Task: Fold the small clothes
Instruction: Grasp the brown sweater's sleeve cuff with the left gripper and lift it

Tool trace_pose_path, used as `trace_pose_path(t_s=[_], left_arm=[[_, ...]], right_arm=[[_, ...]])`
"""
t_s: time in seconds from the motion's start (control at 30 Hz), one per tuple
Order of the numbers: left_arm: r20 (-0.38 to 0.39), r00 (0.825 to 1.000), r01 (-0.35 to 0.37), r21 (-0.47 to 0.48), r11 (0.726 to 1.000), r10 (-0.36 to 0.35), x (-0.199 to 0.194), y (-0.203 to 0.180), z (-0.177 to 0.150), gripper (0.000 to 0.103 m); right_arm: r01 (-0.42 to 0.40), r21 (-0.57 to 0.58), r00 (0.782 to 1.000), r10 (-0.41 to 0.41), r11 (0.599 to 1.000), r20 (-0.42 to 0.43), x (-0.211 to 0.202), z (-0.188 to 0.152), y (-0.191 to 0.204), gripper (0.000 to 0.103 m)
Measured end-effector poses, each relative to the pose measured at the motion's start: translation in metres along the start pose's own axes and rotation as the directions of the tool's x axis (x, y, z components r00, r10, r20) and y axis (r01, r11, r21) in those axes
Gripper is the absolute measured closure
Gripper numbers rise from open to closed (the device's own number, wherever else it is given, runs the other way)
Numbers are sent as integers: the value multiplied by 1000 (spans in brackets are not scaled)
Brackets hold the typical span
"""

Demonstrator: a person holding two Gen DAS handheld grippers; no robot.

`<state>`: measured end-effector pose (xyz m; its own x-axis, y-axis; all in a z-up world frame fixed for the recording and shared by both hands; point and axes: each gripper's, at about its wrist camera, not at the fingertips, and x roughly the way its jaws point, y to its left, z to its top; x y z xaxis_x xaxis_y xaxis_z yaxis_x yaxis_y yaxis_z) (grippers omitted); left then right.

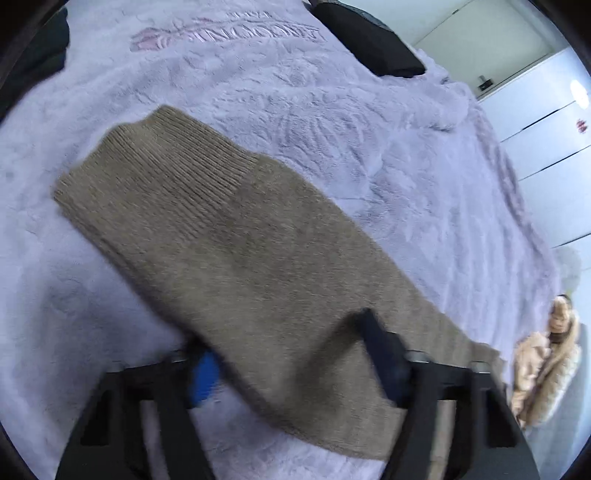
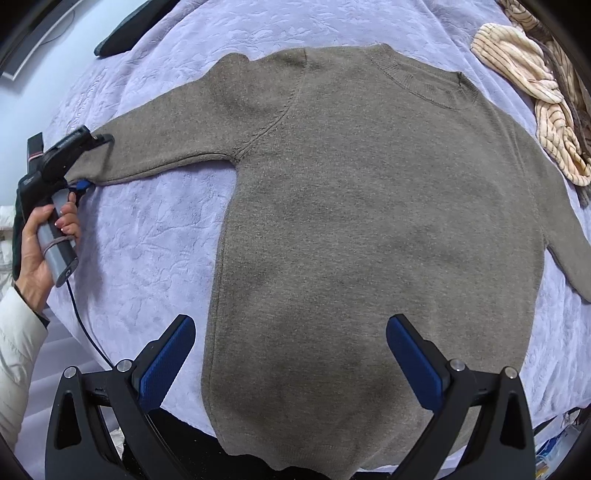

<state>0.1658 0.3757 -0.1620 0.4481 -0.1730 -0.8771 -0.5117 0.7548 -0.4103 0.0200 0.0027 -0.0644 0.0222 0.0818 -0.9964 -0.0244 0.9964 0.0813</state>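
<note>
A brown knit sweater [image 2: 369, 221] lies flat, front up, on a lilac bedspread [image 2: 155, 240], collar at the far side. One sleeve [image 1: 221, 229] stretches out to the left. My left gripper [image 1: 284, 343] straddles it near the ribbed cuff. The blue pad [image 1: 205, 376] sits at one edge and the dark finger [image 1: 380, 347] at the other, both pressing into the knit. From the right wrist view, the left gripper [image 2: 90, 162] is held by a hand [image 2: 37, 243]. My right gripper [image 2: 291, 321] hangs open above the sweater's lower body, touching nothing.
A heap of cream striped clothes [image 2: 524, 81] lies at the far right of the bed. A dark item [image 2: 122, 33] rests at the far left, and a black cushion [image 1: 369, 40] at the far end. White cupboard doors [image 1: 546, 140] stand beyond the bed.
</note>
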Motion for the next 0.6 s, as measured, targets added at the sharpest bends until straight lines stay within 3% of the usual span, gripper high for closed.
trace_pose_path(t_s=[0.03,0.1,0.27,0.4,0.5,0.6], left_arm=[[7,1000,2,10,1000,-2,-2,-2,0,77],[18,998,65,14,998,-65,-11,-6,-2,91],[110,988,93,146,985,-109,-57,-66,-18,91],[121,976,142,291,946,-183,-80,-156,-48,91],[78,964,200,413,888,-253,-82,-236,-86,91],[-8,954,258,531,807,-299,-71,-309,-141,91]], right_arm=[[-11,-2,1000,11,1000,3,-1,-1,-4,0],[-31,-2,1000,31,1000,3,-1,-4,-14,0],[-76,20,997,76,997,19,-7,-14,-50,0],[-114,57,993,112,992,45,-15,-24,-91,0],[-136,106,989,130,985,65,-20,-32,-126,0],[-144,161,988,132,976,86,-26,-43,-164,0]])
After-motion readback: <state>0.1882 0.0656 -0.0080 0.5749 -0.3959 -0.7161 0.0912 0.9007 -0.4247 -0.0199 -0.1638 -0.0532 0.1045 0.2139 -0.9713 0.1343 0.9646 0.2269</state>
